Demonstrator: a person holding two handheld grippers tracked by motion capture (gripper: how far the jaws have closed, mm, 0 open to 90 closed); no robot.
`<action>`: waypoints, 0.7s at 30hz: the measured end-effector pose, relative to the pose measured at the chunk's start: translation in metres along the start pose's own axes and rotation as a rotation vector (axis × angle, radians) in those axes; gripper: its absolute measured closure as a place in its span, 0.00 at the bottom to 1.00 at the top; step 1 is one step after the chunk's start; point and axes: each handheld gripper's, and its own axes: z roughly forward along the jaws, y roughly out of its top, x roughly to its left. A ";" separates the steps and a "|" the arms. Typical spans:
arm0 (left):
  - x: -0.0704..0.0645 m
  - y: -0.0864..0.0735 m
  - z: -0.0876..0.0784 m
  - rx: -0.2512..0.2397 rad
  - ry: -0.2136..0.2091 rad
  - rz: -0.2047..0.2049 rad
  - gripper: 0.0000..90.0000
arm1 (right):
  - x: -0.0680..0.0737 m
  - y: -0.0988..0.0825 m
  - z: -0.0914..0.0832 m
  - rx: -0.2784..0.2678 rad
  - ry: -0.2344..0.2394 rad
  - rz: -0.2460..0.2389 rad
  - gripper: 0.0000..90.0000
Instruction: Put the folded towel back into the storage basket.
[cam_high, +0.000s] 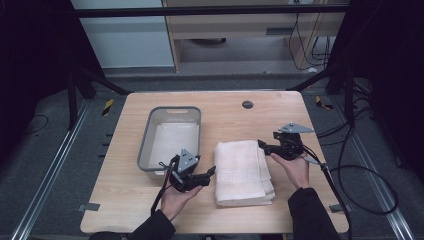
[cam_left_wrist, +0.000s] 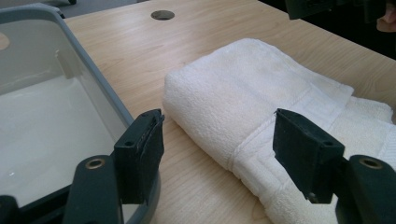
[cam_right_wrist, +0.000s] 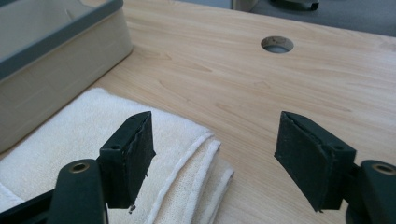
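White towel (cam_high: 243, 171) folded, lying flat on table just beside grey-rimmed translucent bin (cam_high: 145, 145), bin upright.

Lab or test-rig setting, not a home. Pale wood counter (cam_high: 150, 210) with a round cable hole (cam_high: 247, 104) sits on grey carpet (cam_high: 45, 165), flanked by metal floor rails (cam_high: 50, 175). Black frame struts (cam_high: 95, 80) and dark curtains enclose the sides. Yellow-black hazard tape (cam_high: 107, 106) marks the floor. Loose black cables (cam_high: 370, 185) trail at right. Office-type furniture stands beyond.
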 end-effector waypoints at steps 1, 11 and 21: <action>-0.001 -0.001 0.001 0.001 -0.002 -0.001 0.36 | 0.000 -0.001 0.002 0.006 -0.001 -0.003 0.31; -0.010 -0.006 0.007 0.029 -0.025 0.008 0.37 | -0.004 -0.012 0.014 0.051 -0.007 0.013 0.28; -0.019 -0.014 0.015 0.066 -0.045 0.020 0.37 | -0.003 -0.019 0.024 0.079 0.001 0.022 0.28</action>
